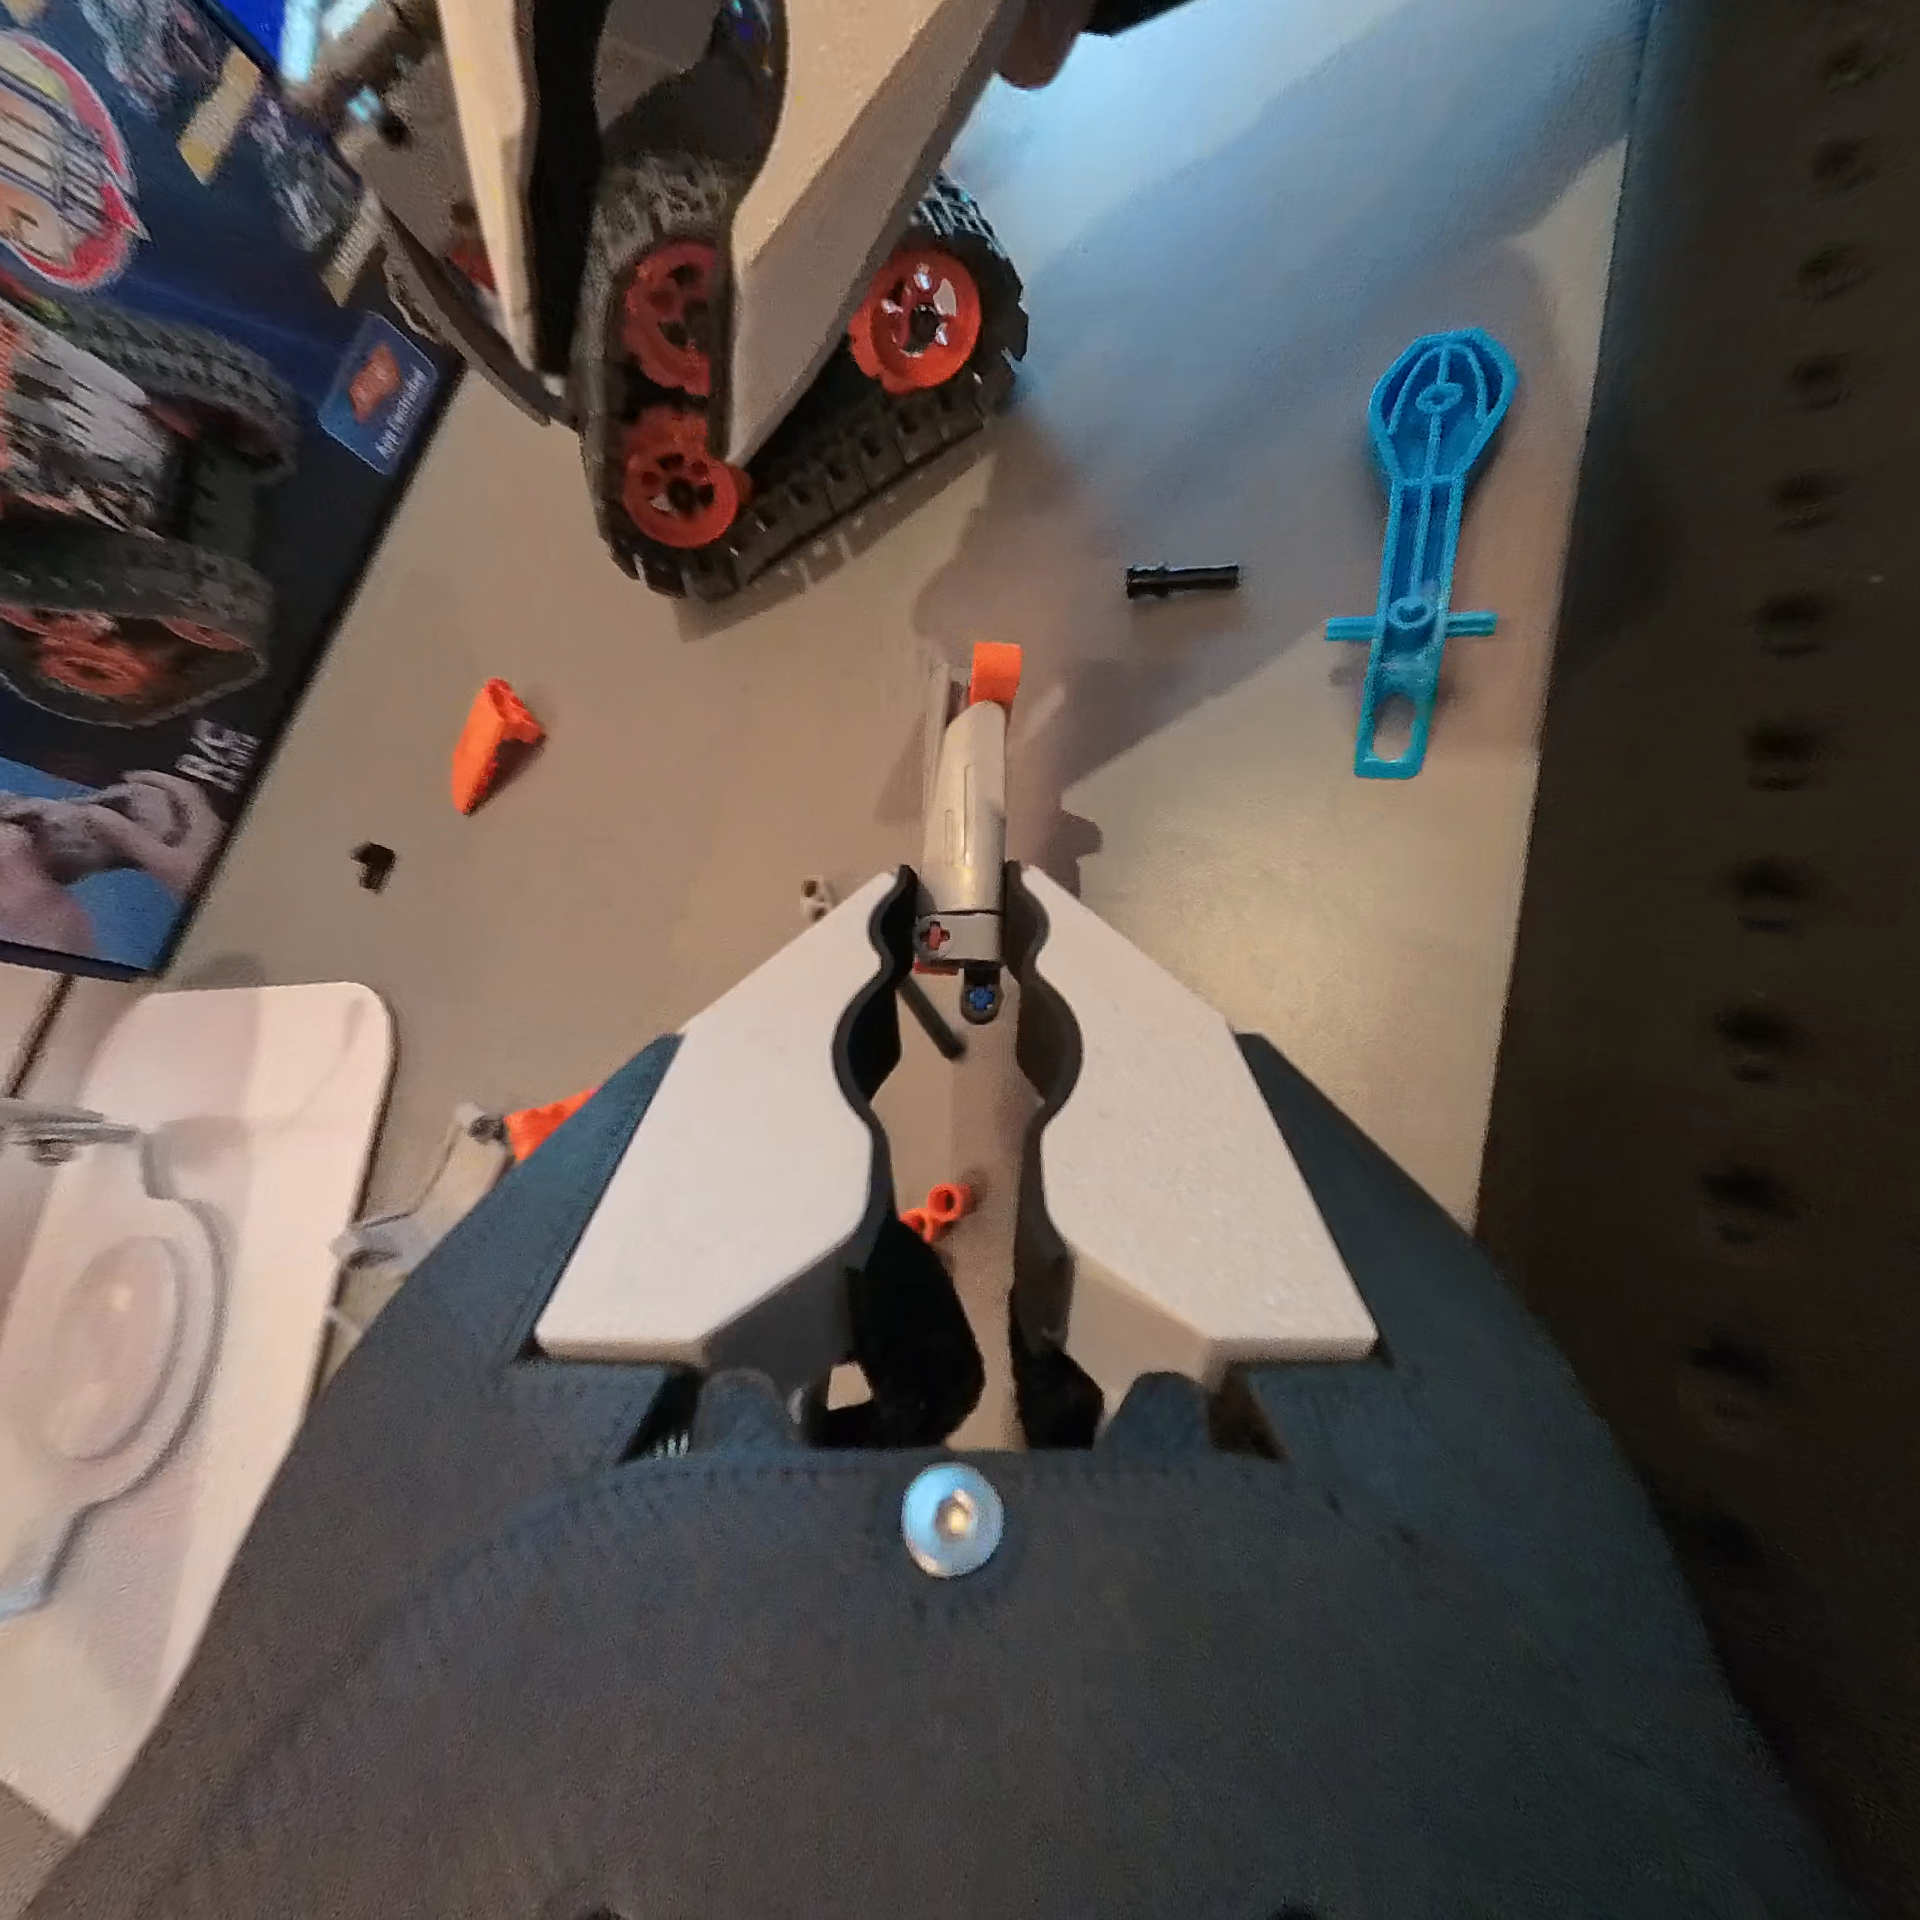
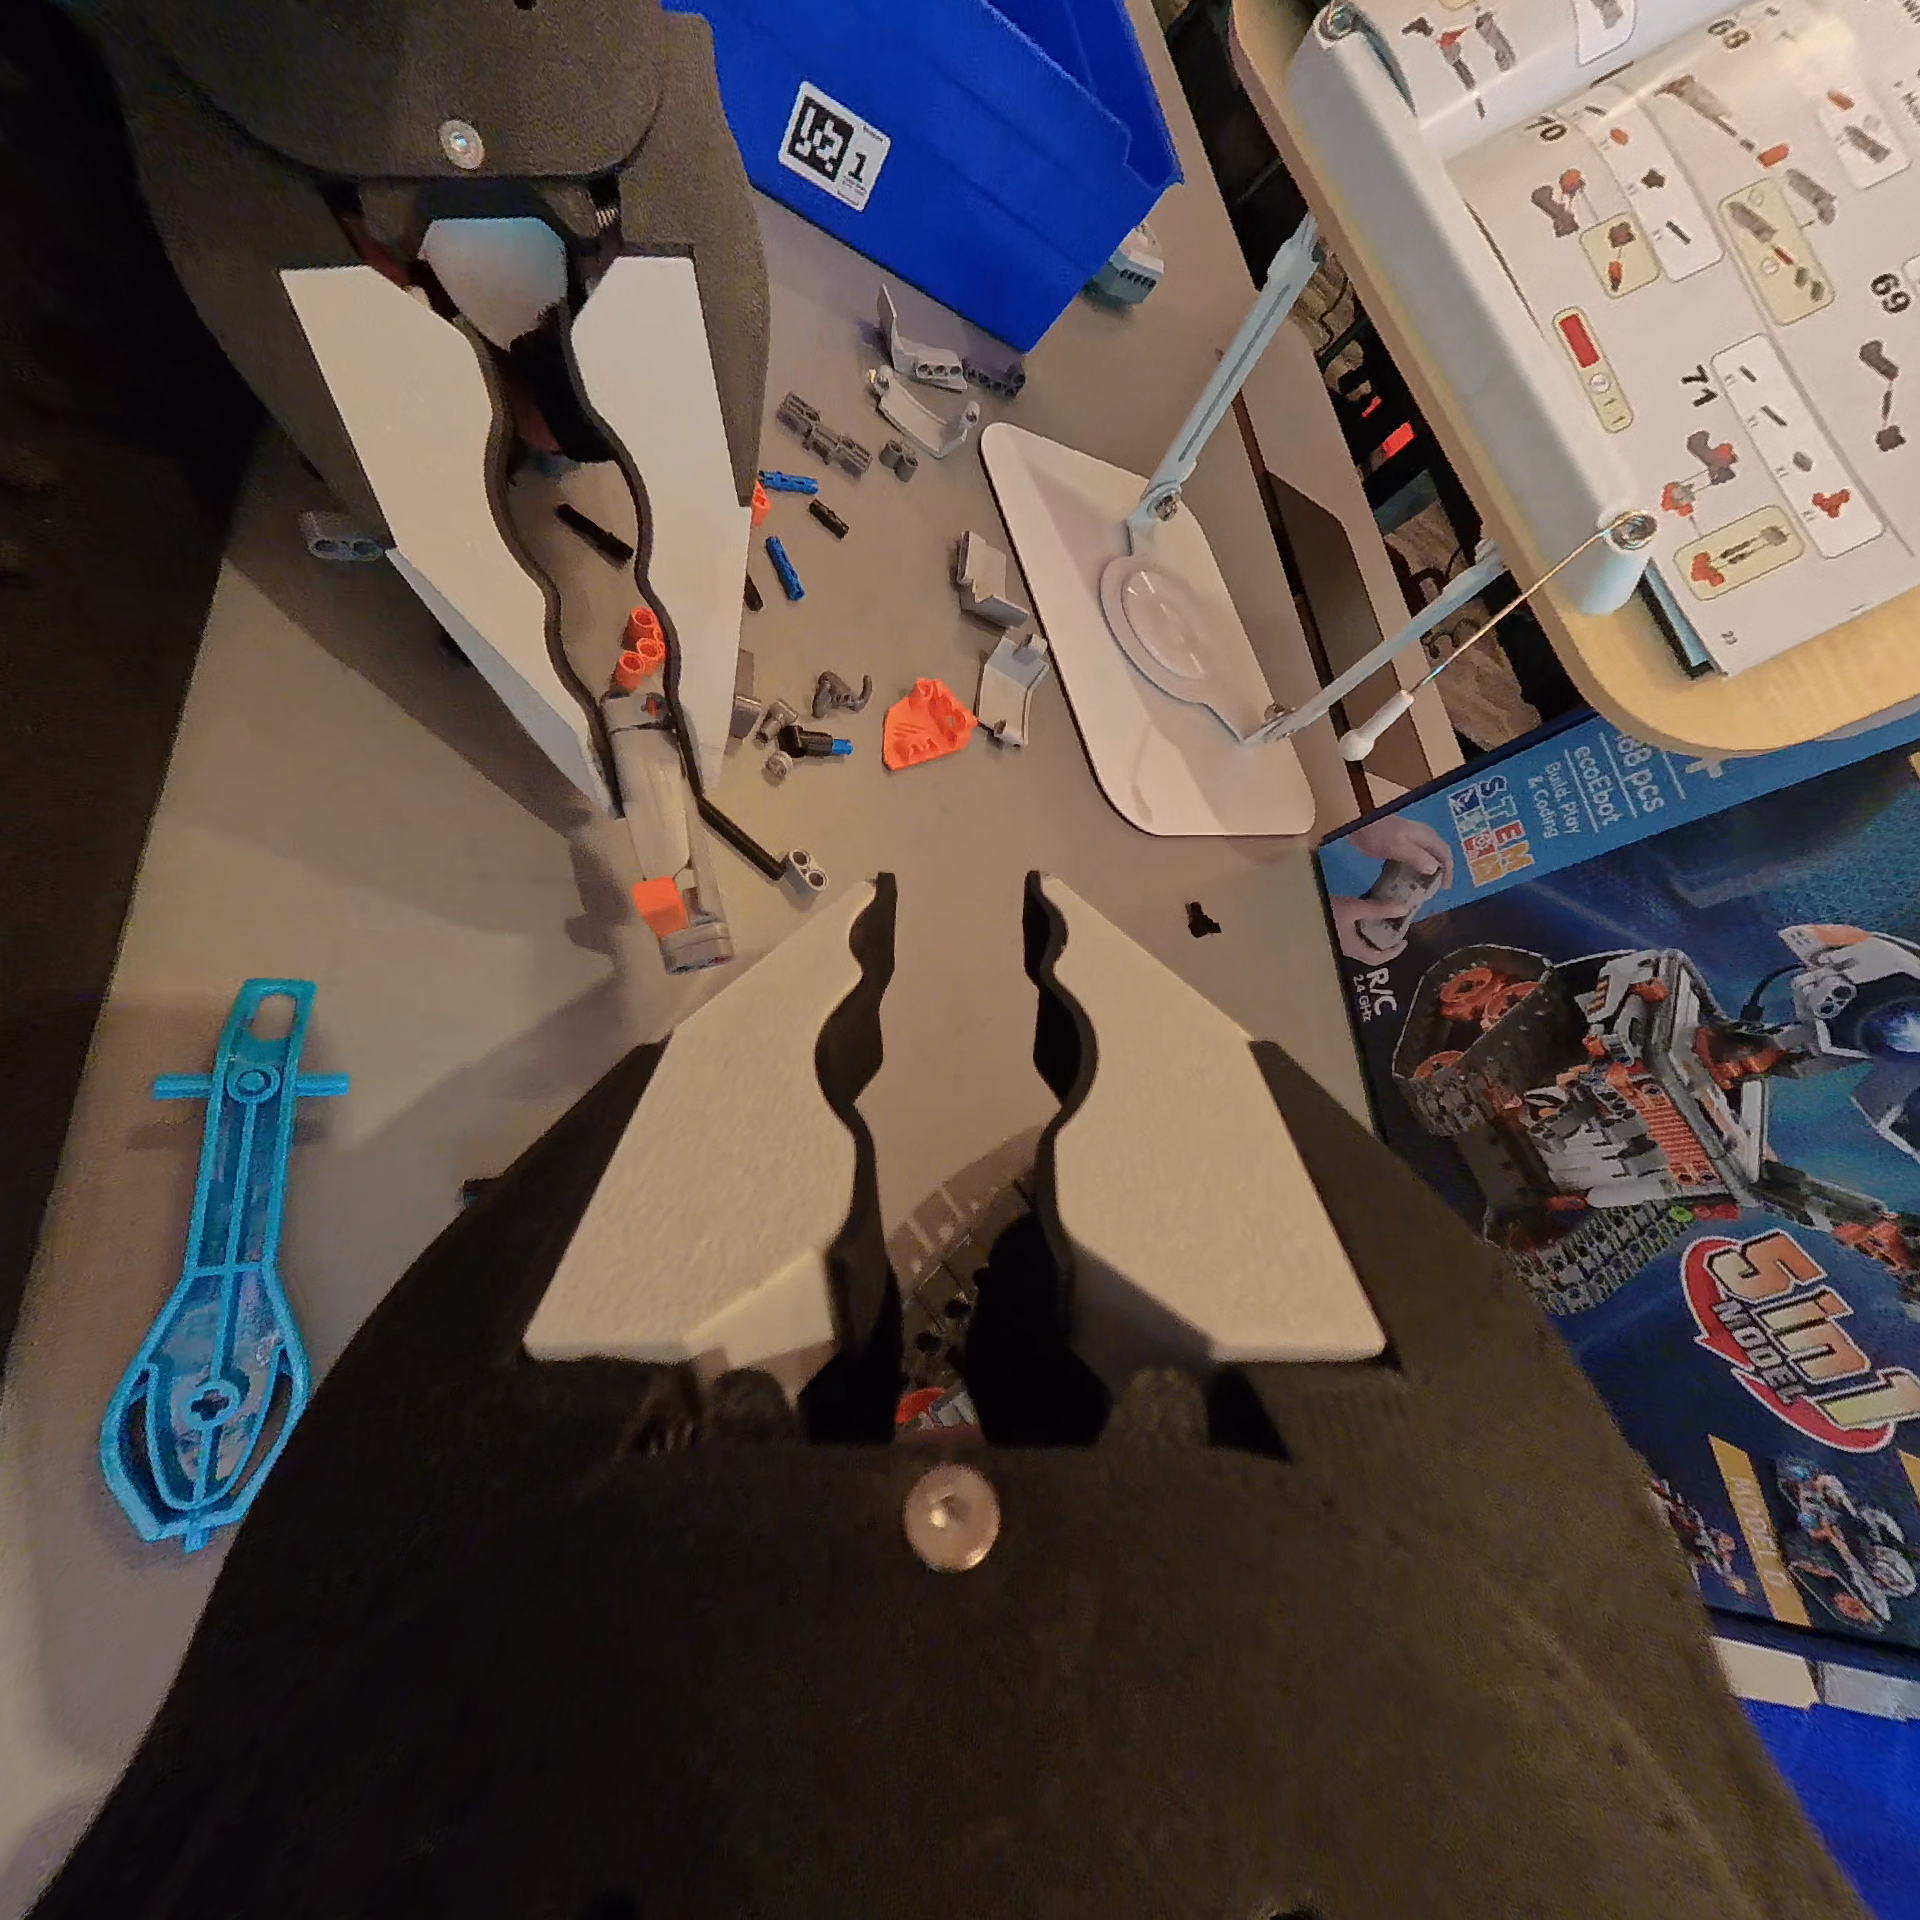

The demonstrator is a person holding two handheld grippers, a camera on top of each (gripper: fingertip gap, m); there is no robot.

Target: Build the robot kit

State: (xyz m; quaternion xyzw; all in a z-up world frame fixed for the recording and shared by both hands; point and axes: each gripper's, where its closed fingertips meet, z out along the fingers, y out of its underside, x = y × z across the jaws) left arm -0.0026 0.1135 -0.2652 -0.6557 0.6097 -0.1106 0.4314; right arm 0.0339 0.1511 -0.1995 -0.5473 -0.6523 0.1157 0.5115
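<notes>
My left gripper is shut on a long grey brick assembly with an orange end piece, which points forward and lies low over the grey table. It also shows in the right wrist view, held by the left gripper. My right gripper has its jaws apart around a tracked toy vehicle with orange wheels. A part of the vehicle shows deep between its fingers. In the left wrist view the right gripper's fingers straddle the vehicle's track.
A blue plastic tool and a black pin lie on the table. So do an orange wedge, loose small parts, a white stand base, a printed box, a blue bin and a booklet. The grippers' ends are close to 9 centimetres from one another. The left tips stand about 9 centimetres off the black pin.
</notes>
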